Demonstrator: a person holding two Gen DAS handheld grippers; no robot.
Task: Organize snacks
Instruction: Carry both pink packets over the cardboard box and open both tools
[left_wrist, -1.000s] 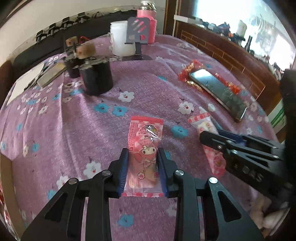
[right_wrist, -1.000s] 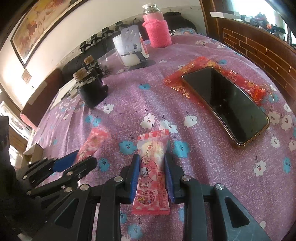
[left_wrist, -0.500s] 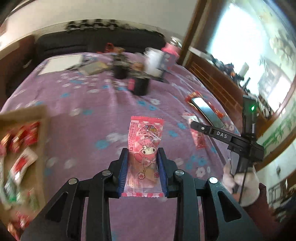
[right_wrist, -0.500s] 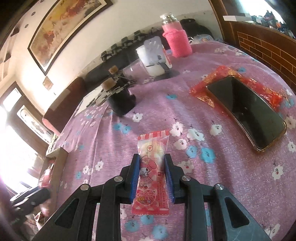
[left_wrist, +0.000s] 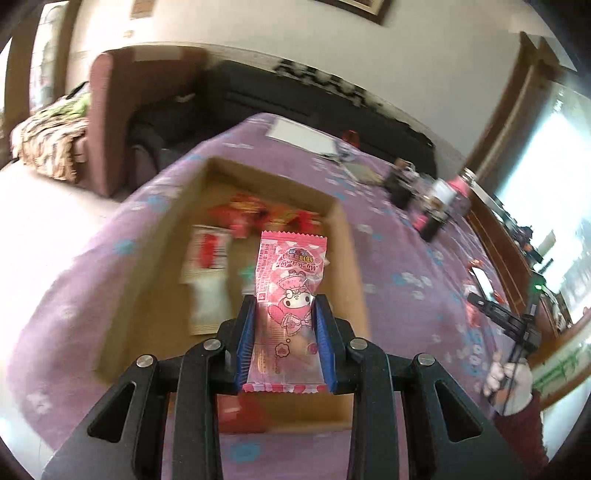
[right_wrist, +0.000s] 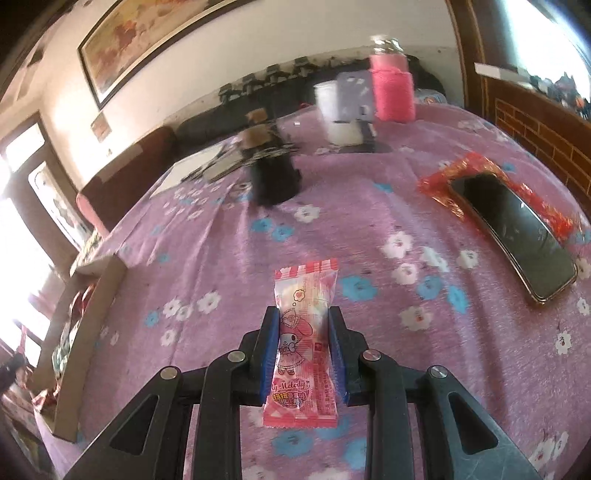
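While both wrist views are filled with pink, two snack packets are seen clamped in mid-air. A pink snack packet (left_wrist: 289, 310) with a crimped zigzag top edge, a clear lower half and a cartoon rabbit-eared figure printed on it is gripped by the left tongs (left_wrist: 286, 338), whose blue pads (left_wrist: 245, 343) are pressed against its two long sides, closed down to the packet's width. It is held upright above the cardboard box (left_wrist: 345, 254), near the box's right wall; red and white wrappers (left_wrist: 255, 216) are glimpsed inside, blurred.

Over on the other side, a second pink packet (right_wrist: 303, 339), striped at its top seal and lettered "My Melody" near the bottom, is pinched by the right tongs (right_wrist: 303, 349) in the same way, blue pads (right_wrist: 269, 350) tight on both edges. It is carried over the purple flowered cloth (right_wrist: 221, 266) of the bench, with the cardboard box's edge (right_wrist: 92, 317) well off to the left. A dark phone (right_wrist: 517, 229) is seen lying on a red foil wrapper (right_wrist: 448, 177) at the right, and a black cylinder (right_wrist: 275, 177), a white cup (right_wrist: 338, 110) and a pink-sleeved bottle (right_wrist: 391, 88) are set further back.
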